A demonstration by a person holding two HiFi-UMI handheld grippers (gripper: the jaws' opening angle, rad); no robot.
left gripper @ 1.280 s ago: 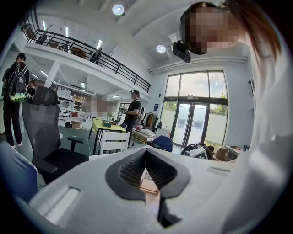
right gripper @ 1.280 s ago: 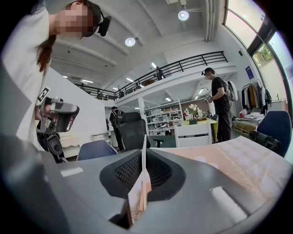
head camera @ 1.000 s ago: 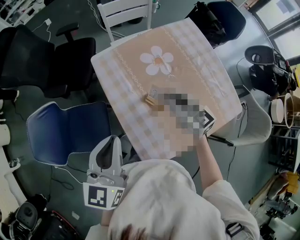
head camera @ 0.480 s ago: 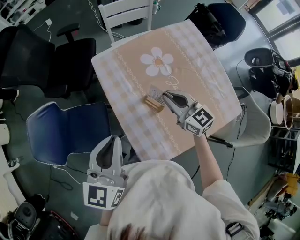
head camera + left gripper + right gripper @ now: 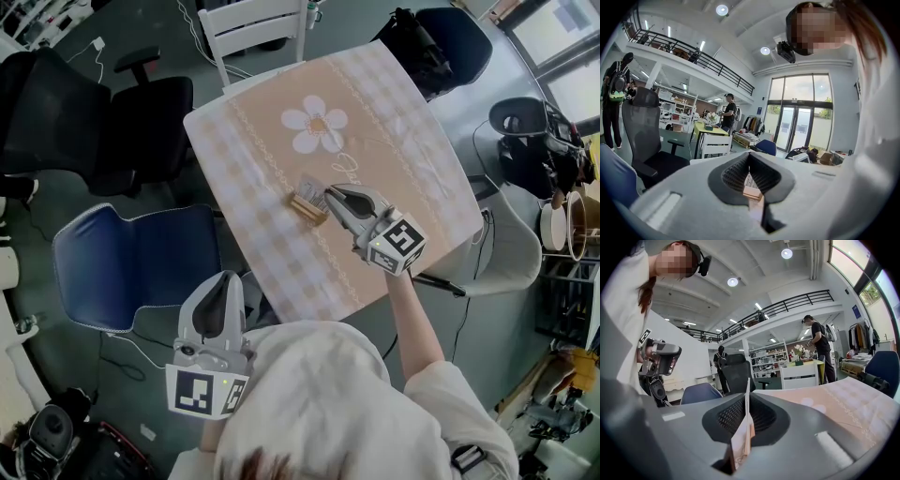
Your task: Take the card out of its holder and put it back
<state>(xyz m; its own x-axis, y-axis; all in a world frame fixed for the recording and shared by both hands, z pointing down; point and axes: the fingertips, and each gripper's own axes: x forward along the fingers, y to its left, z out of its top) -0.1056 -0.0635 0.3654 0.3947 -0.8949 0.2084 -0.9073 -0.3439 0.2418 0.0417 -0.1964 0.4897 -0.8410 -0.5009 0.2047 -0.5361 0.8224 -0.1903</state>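
The card (image 5: 310, 184) stands on edge at its wooden holder (image 5: 304, 204) on the checked counter (image 5: 412, 187), pinched in the closed jaws of the right hand-held gripper (image 5: 330, 193) — its print is too small to read, and I cannot tell whether it sits in the slot. The left hand-held gripper (image 5: 749, 157), jaws together on nothing, hangs off the counter's near edge. The cursive script (image 5: 349, 171) by the cloth's flower (image 5: 314, 124) is illegible.
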